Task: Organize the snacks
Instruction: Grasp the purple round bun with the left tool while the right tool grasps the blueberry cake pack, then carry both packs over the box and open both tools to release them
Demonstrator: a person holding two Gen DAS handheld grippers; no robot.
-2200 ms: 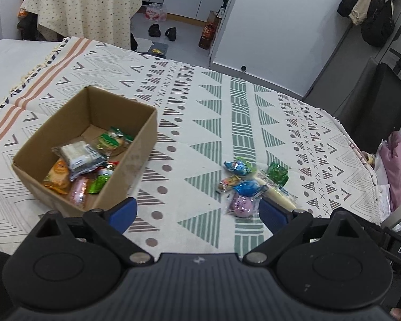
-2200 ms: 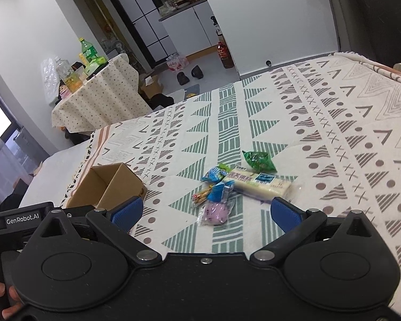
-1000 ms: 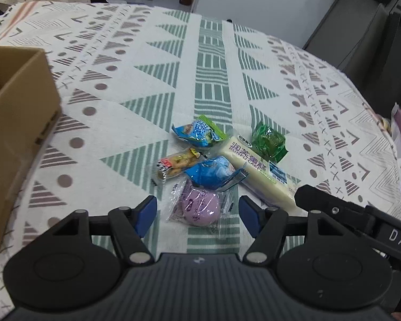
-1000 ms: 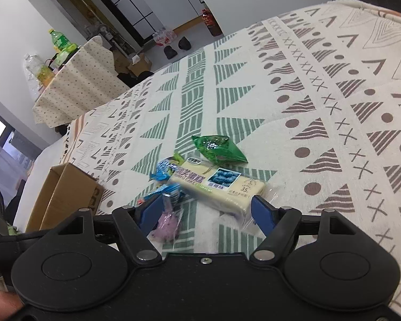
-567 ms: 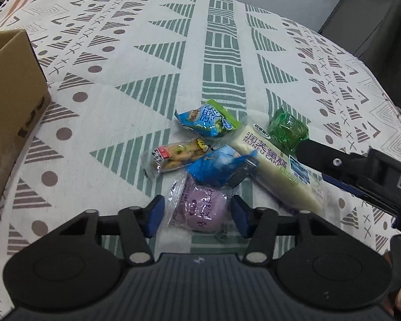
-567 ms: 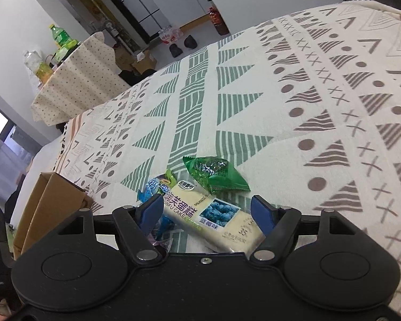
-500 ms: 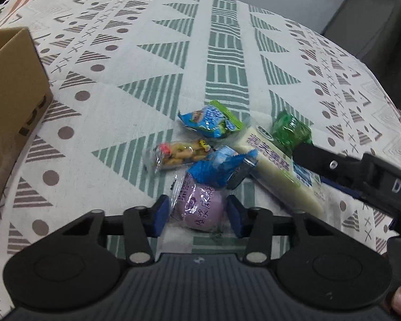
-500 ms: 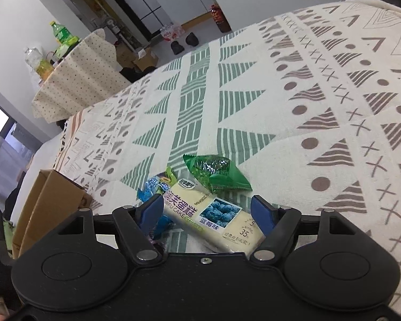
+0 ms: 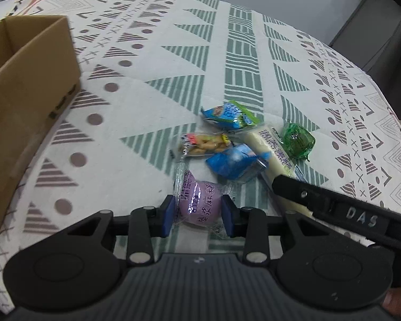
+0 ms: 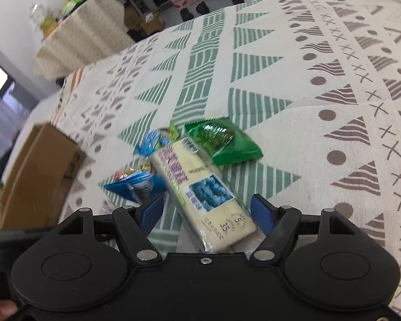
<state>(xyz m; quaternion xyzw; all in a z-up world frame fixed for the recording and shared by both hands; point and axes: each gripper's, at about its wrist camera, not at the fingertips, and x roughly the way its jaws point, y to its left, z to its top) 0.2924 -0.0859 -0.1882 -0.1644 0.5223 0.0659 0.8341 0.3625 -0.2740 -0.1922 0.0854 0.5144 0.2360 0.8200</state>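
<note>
A round purple sweet (image 9: 200,205) in crinkly clear wrap lay on the patterned woven cloth (image 9: 147,61), pinched between the left gripper's (image 9: 197,214) blue pads. The right gripper's (image 10: 208,211) jaws stood apart, straddling a long cream cake bar (image 10: 200,187). A cardboard box (image 9: 26,85) sat well left.

"DAS" stands on the right gripper (image 9: 361,218). The purple snack packet (image 9: 200,206) bears "浆麻糬". The white cake bar (image 10: 200,184) shows "35" and "5"
</note>
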